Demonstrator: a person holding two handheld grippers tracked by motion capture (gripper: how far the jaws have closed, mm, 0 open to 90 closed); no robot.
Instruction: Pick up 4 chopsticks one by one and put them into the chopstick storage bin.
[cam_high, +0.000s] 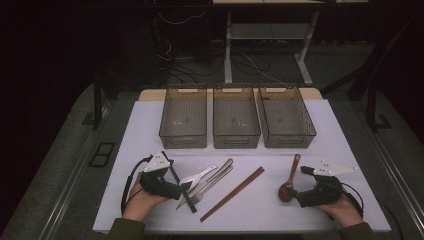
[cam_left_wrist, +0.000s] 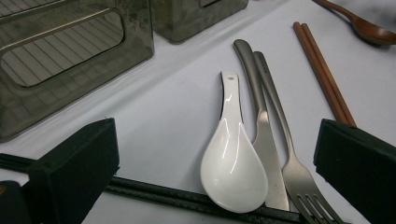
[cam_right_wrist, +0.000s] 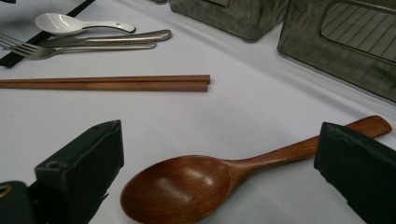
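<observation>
**Cutlery still on the table, all three bins bare**

The wooden spoon (cam_right_wrist: 187, 184) lies flat on the white table (cam_high: 350, 150), its bowl between the wide-open jaws of the right gripper (cam_right_wrist: 219, 172) and its handle running out past the right-hand jaw. Nothing is clamped; the jaws stand apart on either side of the spoon without closing on it.

The left gripper (cam_left_wrist: 215, 168) is likewise spread wide and holds nothing. Between its jaws sit the white spoon (cam_left_wrist: 233, 163), with a knife (cam_left_wrist: 266, 140) and a fork (cam_left_wrist: 289, 158) just beside it toward the right-hand jaw. All three rest with their working ends over the black chopsticks (cam_left_wrist: 154, 193), which cross low in front of both jaws.

Beyond the fork, farther from the left gripper's fingers, the brown chopsticks (cam_left_wrist: 322, 74) lie as a neat pair, between the two grippers.

Ahead of both grippers stand three grey bins (cam_high: 236, 122) side by side, with no cutlery in any of them. Judged from this, the sorting has not begun: every piece remains to be lifted and placed, and the wooden spoon and white spoon look like the first candidates.
</observation>
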